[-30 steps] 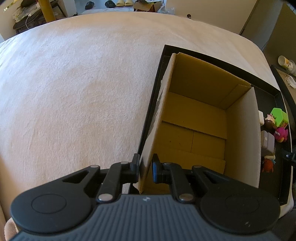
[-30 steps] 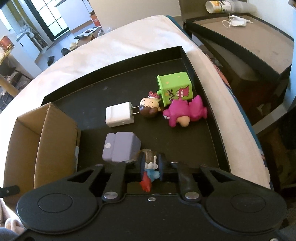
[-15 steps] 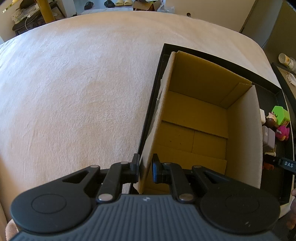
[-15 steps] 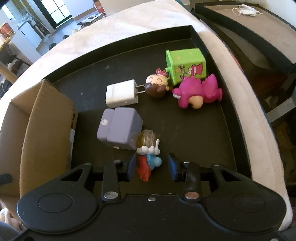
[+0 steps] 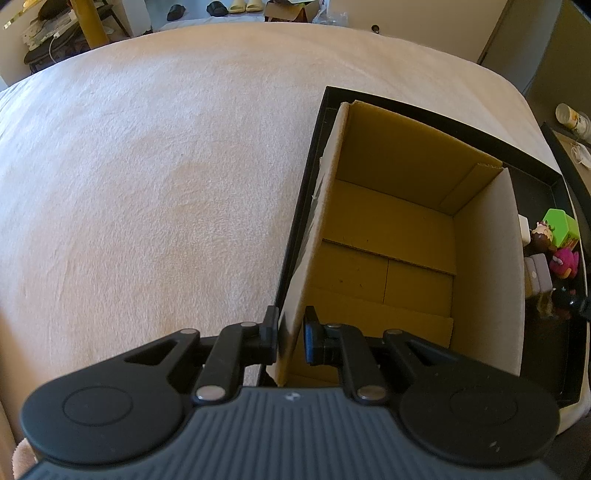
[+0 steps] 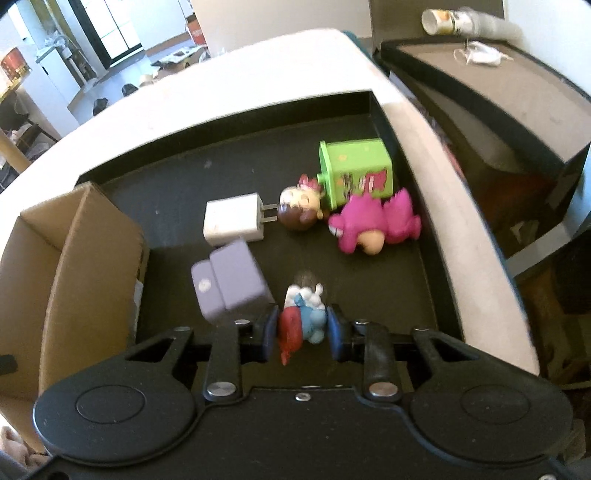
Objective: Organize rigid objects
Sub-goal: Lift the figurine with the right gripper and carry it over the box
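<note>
My left gripper (image 5: 290, 334) is shut on the near left wall of the open cardboard box (image 5: 391, 236), which stands in a black tray (image 5: 317, 122). My right gripper (image 6: 303, 332) is shut on a small blue, white and red figurine (image 6: 301, 317), held just above the tray floor (image 6: 184, 184). Beside it lie a lilac block (image 6: 229, 284), a white charger (image 6: 234, 223), a brown-haired doll head (image 6: 299, 208), a green cube (image 6: 356, 173) and a pink toy (image 6: 373, 225). The box (image 6: 74, 266) also shows at the left of the right wrist view.
The tray sits on a cream blanket (image 5: 147, 184). A dark side table (image 6: 491, 85) with a paper cup (image 6: 443, 20) and a face mask stands to the right of the tray. Room clutter lies far behind.
My right gripper opened around the figurine half a second ago and has now closed on it and pulled back slightly. The left gripper has kept its hold on the box wall.
</note>
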{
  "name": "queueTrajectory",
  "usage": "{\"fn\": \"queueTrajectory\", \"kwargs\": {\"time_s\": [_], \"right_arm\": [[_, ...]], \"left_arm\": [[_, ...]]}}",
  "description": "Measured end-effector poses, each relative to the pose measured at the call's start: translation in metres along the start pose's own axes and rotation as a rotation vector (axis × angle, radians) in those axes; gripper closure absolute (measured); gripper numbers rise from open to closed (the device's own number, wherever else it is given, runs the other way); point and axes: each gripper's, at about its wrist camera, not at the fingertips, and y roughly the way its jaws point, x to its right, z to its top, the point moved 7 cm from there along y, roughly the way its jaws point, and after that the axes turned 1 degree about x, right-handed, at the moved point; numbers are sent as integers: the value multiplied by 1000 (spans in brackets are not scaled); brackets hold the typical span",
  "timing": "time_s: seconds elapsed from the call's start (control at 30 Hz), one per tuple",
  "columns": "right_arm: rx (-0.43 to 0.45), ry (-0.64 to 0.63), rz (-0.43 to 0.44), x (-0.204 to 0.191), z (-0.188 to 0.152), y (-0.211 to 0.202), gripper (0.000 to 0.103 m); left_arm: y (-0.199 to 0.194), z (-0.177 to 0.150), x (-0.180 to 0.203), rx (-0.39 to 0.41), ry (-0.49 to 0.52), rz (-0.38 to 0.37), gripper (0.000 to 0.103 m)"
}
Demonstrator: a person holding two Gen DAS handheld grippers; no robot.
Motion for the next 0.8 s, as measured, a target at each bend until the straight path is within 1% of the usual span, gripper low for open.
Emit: {"fn": "queueTrajectory", "kwargs": {"time_s": [0.33, 0.4, 0.57, 0.8], "right_arm": [[93, -57, 14, -24, 28, -29, 76], [100, -44, 40, -30, 35, -33, 76], [121, -71, 75, -51, 43, -46, 76], [135, -107, 113, -79, 51, -53, 76]], "left_arm": [[-2, 0, -2, 4, -4, -13, 90], [-3, 0, -2, 7, -3, -16, 90], [-4, -1, -2, 11, -9, -24, 90], [-5, -1, -4, 8, -24, -41, 90]]}}
